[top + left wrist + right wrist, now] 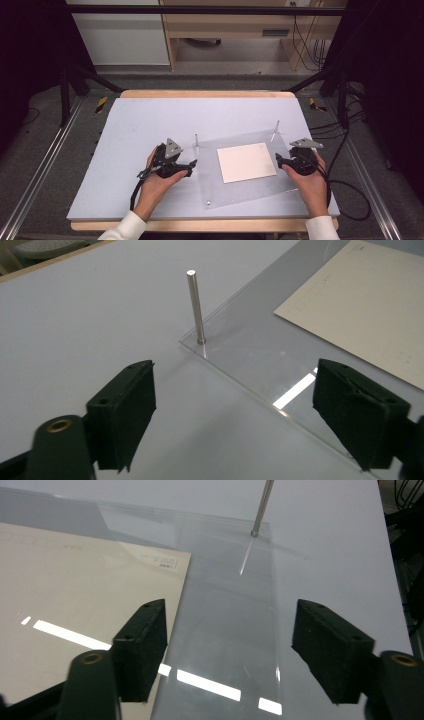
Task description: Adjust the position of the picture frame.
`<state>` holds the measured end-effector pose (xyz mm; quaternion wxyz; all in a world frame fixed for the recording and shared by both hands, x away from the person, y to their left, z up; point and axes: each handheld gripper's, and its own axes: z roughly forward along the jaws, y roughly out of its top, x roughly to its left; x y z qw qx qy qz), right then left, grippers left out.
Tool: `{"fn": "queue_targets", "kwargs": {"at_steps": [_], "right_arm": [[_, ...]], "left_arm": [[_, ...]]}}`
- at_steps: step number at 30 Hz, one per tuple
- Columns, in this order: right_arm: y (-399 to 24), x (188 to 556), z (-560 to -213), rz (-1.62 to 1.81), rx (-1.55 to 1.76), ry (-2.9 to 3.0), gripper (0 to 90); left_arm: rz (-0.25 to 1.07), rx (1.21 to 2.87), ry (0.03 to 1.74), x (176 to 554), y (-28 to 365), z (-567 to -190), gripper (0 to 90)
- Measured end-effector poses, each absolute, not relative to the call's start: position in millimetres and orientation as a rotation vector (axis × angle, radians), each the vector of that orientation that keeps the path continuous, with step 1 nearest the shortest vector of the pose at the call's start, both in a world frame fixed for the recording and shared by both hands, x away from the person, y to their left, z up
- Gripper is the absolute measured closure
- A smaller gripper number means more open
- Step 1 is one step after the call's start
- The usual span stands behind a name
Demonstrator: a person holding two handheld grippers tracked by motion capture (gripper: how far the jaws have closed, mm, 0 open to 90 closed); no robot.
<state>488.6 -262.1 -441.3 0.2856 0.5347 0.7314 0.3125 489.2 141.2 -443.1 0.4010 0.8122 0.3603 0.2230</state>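
Pale worktop [140, 120] carries a clear acrylic sheet [260, 187], long axis left to right, lying between the left tongs [192, 166] and right tongs [278, 160], both apart, gripping nothing.

Table top [150, 130]: pale blue-grey, plain, with a light wood edge at near and far sides. Plate [250, 192]: clear, colourless, carrying bright white light streaks. Sheet [246, 161] on it: cream, with faint grey printed lines (too small to read). Pins [195, 305]: silver metal. Left gripper [192, 165] and right gripper [278, 159]: black, each topped by a grey three-cornered plate; brass-coloured rings near the jaws. Sleeves [125, 227]: white.
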Motion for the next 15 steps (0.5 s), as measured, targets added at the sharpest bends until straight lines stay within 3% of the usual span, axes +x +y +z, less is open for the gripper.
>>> {"fn": "queue_targets", "kwargs": {"at_steps": [3, 15], "right_arm": [[-259.4, 496.7, -435.4, 0.849, 1.428, 1.972, 28.4], [-265.7, 557.5, -411.7, 0.726, 1.361, 2.185, 52.2]], "left_arm": [[0.566, 2.056, 0.906, 494.0, 137.0, -440.9, 20.7], [0.639, 2.048, 0.956, 528.4, 123.3, -446.1, 23.2]]}}
